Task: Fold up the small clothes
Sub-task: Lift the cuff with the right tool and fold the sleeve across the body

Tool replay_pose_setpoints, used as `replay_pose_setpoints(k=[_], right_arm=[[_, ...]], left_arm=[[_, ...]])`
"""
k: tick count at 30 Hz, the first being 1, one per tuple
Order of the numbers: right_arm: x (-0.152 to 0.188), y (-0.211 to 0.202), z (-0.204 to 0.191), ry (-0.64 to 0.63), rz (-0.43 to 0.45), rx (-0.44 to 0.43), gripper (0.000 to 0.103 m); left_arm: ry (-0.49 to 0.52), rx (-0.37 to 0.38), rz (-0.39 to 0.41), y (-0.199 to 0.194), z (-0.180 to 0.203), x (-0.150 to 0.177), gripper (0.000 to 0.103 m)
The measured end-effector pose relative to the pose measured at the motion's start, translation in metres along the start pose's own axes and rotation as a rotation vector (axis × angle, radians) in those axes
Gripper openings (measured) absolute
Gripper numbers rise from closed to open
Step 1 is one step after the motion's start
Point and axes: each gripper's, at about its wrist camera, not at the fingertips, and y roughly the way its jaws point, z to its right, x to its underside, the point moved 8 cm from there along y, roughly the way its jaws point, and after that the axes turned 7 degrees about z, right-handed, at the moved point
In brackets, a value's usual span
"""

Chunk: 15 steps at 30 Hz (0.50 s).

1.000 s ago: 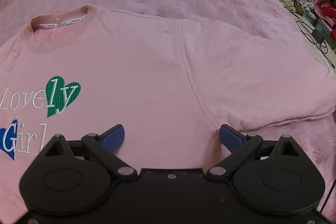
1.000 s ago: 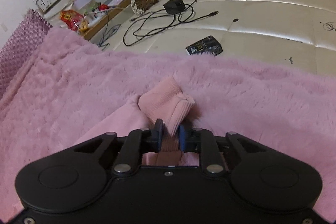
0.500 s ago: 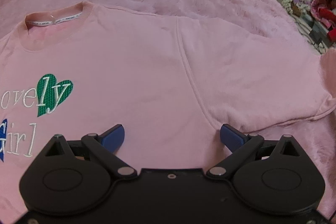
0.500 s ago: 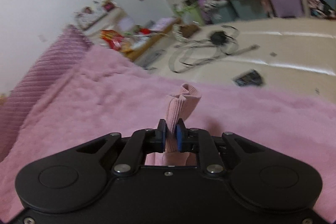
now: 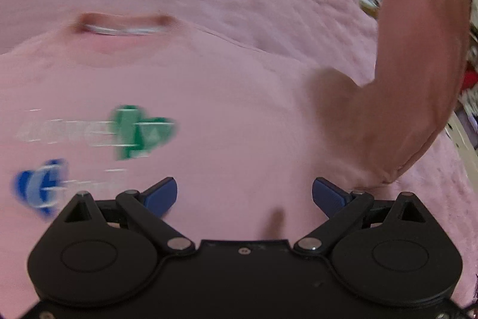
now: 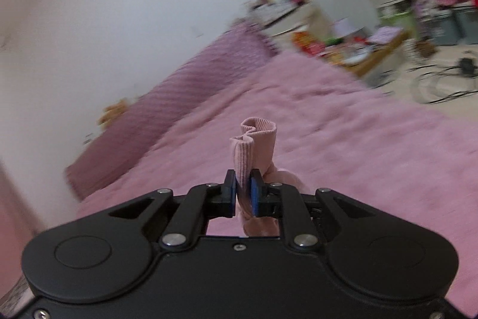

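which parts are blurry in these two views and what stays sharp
Left wrist view: the shirt and its hearts are smeared sideways, the raised sleeve soft; the open left tool is crisp. Right wrist view: wall, shelves and blanket streak, while the cuff and right tool pinching it are sharp.

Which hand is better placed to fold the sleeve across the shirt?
Right. The right claw is shut on the sleeve cuff, lifted off the blanket; the left claw hangs open, empty.
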Motion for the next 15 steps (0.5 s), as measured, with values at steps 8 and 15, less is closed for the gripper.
replay_pose_setpoints(k=[8, 15], right_arm=[[0.097, 0.034, -0.112, 0.006, -0.159, -0.193, 0.011], [0.195, 0.053, -0.178, -0.022, -0.298, -0.275, 0.011]], left_arm=[[-0.141, -0.205, 0.075, -0.080, -0.135, 0.005, 0.103], [-0.252, -0.293, 0.086, -0.119, -0.214, 0.022, 0.103]])
